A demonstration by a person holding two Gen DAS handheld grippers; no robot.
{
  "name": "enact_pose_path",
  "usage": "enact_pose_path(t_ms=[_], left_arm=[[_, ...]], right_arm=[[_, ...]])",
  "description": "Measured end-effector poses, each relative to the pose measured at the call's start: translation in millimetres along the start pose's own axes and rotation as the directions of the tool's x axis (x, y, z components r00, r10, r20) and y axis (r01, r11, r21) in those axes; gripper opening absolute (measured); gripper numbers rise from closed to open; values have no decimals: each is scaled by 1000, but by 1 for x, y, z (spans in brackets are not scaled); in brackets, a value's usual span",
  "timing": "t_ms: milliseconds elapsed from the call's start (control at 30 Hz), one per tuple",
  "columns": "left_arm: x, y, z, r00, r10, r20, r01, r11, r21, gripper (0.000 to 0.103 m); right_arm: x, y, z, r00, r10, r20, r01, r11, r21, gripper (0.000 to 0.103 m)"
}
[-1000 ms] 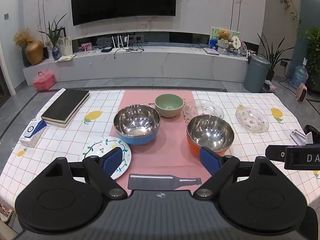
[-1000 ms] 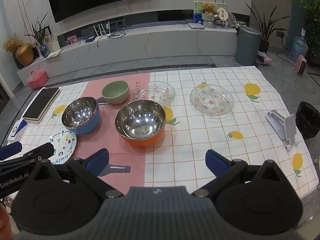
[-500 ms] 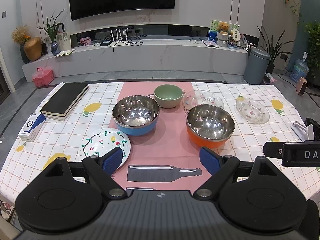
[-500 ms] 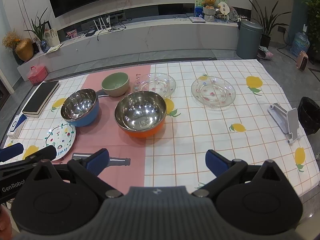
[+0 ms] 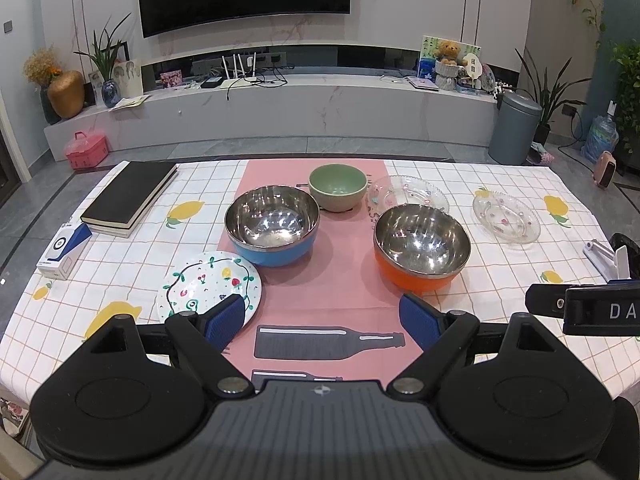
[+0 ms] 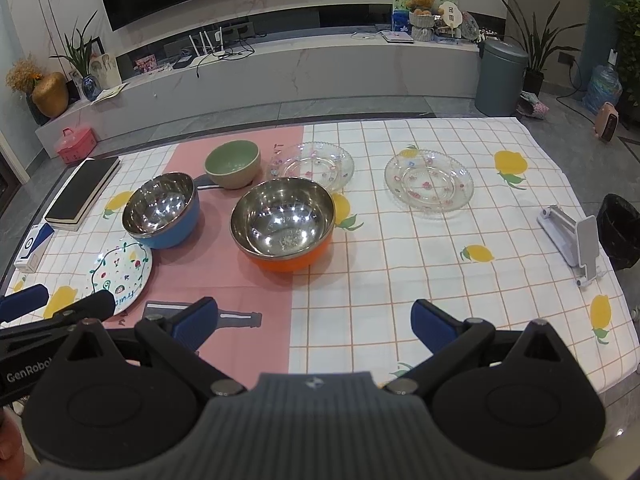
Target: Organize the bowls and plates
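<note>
On the table stand a blue steel bowl (image 5: 272,224) (image 6: 160,210), an orange steel bowl (image 5: 422,246) (image 6: 282,222) and a small green bowl (image 5: 338,186) (image 6: 232,164). A painted white plate (image 5: 210,284) (image 6: 122,270) lies front left. Two clear glass plates lie further back: one (image 5: 408,194) (image 6: 314,164) behind the orange bowl, one (image 5: 506,216) (image 6: 428,180) to its right. My left gripper (image 5: 322,318) hovers open over the near table edge, empty. My right gripper (image 6: 314,320) is open and empty too, to the right of the left one.
A black book (image 5: 128,198) and a blue-and-white box (image 5: 64,250) lie at the table's left edge. A white phone stand (image 6: 572,240) sits at the right edge, a black bin (image 6: 622,236) beyond it. A pink runner (image 5: 320,280) crosses the checked cloth.
Both grippers have drawn back and risen a little, so the dishes look farther away and more of the near table shows. Nothing on the table moved.
</note>
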State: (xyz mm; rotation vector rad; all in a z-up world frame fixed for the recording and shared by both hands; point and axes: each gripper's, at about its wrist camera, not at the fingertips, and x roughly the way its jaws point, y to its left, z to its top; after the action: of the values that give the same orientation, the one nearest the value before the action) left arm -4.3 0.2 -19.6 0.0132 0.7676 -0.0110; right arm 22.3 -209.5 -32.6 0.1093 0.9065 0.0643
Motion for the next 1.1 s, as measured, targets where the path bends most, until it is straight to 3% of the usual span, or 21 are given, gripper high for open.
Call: enact_pose_path(t_ms=[1100], left_arm=[[-4,2,4,1000,7,11,-7,1000,-15,102]], right_arm=[[-4,3,-1,1000,8,11,-8,1000,-15,100]])
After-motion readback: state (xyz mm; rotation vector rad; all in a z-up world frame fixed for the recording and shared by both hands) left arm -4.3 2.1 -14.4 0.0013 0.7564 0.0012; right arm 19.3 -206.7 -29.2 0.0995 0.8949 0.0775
